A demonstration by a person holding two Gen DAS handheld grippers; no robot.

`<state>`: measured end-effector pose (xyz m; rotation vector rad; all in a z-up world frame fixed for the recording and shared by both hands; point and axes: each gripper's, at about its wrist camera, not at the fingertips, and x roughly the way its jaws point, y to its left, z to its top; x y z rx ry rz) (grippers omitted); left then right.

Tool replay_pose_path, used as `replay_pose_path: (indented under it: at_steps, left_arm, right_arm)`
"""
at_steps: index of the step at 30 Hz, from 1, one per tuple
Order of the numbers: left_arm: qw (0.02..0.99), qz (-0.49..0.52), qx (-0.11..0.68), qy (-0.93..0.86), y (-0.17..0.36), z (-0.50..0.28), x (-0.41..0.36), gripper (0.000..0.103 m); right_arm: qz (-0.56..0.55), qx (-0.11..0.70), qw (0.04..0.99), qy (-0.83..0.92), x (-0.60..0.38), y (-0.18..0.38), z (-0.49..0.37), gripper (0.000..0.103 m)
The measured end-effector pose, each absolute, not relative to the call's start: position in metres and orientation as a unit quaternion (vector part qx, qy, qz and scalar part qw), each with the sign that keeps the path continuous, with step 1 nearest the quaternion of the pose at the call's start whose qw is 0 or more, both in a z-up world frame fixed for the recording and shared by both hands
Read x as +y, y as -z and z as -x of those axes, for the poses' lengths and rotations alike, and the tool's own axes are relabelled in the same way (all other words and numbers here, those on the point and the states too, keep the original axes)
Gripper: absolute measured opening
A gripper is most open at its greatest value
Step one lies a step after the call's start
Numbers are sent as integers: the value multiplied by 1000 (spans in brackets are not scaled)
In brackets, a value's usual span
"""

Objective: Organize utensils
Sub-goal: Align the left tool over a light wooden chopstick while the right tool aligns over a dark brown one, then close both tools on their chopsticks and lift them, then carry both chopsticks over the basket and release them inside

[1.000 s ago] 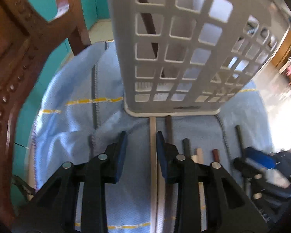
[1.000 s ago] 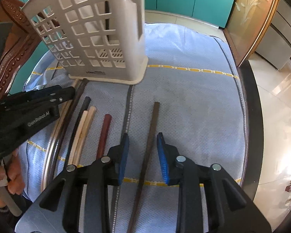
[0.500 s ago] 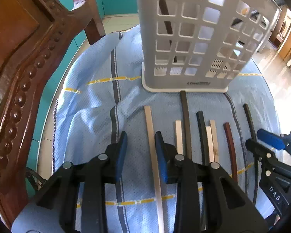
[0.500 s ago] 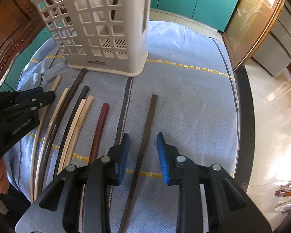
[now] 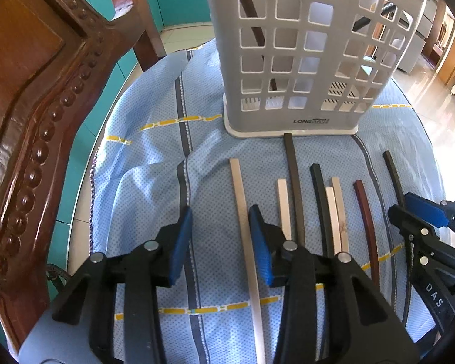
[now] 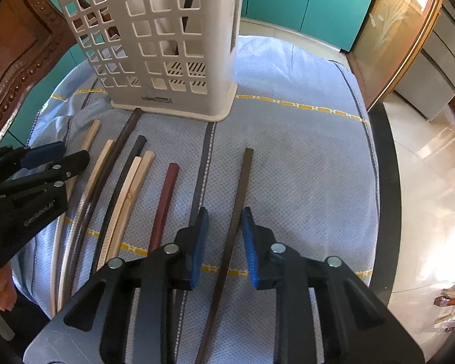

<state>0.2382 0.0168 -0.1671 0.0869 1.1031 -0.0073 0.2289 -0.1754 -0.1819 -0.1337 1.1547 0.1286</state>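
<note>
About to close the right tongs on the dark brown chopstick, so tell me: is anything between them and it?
Nothing visible. The right tongs are open and the dark brown chopstick runs between their blue pads. The reddish chopstick lies apart to its left. The white basket stands beyond on the blue cloth, with bare cloth between.

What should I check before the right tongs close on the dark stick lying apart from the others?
1. Right tongs open: ok.
2. Dark chopstick lies between the jaws: ok.
3. It lies apart from the reddish chopstick: ok.
4. Pads touching the chopstick or the blue cloth: cannot tell.
5. Left tongs open, away from this grasp: ok.
6. Slotted basket upright with room inside: ok; one dark stick already leans there.
</note>
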Motion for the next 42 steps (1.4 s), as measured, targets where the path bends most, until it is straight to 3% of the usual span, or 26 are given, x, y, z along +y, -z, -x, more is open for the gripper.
replay_pose_path:
  at_steps: [4,8,9,16,29,37,42]
  left_arm:
    - [850,-36,526,7,168,-244,20,35]
    - [849,-20,527,26,168,-243,14,11]
    - [850,-23,525,29,168,-242,11,9]
    - [871,-7,491,26,141,-224,13,7]
    - [946,34,311,84,-6,-130,31,7]
    - [971,79,205,89,-104,-151,44,7]
    - [976,127,163,76,-128,-183,58,7]
  right_arm:
    - [60,544,834,-74,-174,181,-228,10]
    - [40,543,833,-100,-171,179,-224,7]
    - [33,540,834,-107,-170,178,-223,6]
    - [16,461,879,-123,-177,127,-208,6]
    - [-40,294,937,-184,-222,-6,-153,6]
    - [-105,201,955,-193,-225,-91,-184,6]
    - [-147,195,952,-184,-225,-99,-214,6]
